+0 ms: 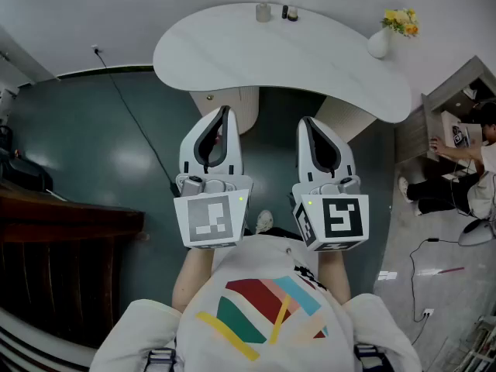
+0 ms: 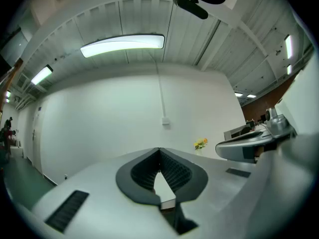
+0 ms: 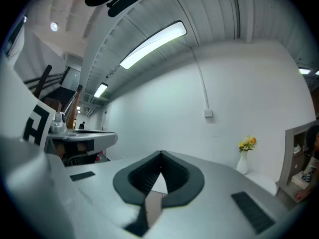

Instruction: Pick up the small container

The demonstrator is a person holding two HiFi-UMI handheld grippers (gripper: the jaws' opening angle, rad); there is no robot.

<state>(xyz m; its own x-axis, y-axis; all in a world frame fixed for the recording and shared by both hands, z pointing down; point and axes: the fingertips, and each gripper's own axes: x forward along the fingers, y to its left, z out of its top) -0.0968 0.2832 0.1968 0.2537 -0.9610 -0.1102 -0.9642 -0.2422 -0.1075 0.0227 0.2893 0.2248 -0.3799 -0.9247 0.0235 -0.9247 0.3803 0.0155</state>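
Observation:
A small grey container (image 1: pixel 263 12) stands at the far edge of the white curved table (image 1: pixel 232 56), with two small dark objects (image 1: pixel 289 13) just to its right. My left gripper (image 1: pixel 225 110) and right gripper (image 1: pixel 304 120) are held side by side in front of the person's chest. They point toward the table's near edge, well short of the container. Both are shut with nothing between the jaws. The left gripper view shows its dark pads meeting at the tip of the left gripper (image 2: pixel 159 149); the right gripper (image 3: pixel 160 153) looks the same. Neither gripper view shows the container.
A white vase (image 1: pixel 378 45) with yellow flowers stands at the table's right end, also seen as the vase (image 3: pixel 242 164). A dark wooden counter (image 1: pixel 54 223) is at the left. A cable (image 1: pixel 132 118) crosses the teal floor. A person (image 1: pixel 465 161) sits by a shelf at the right.

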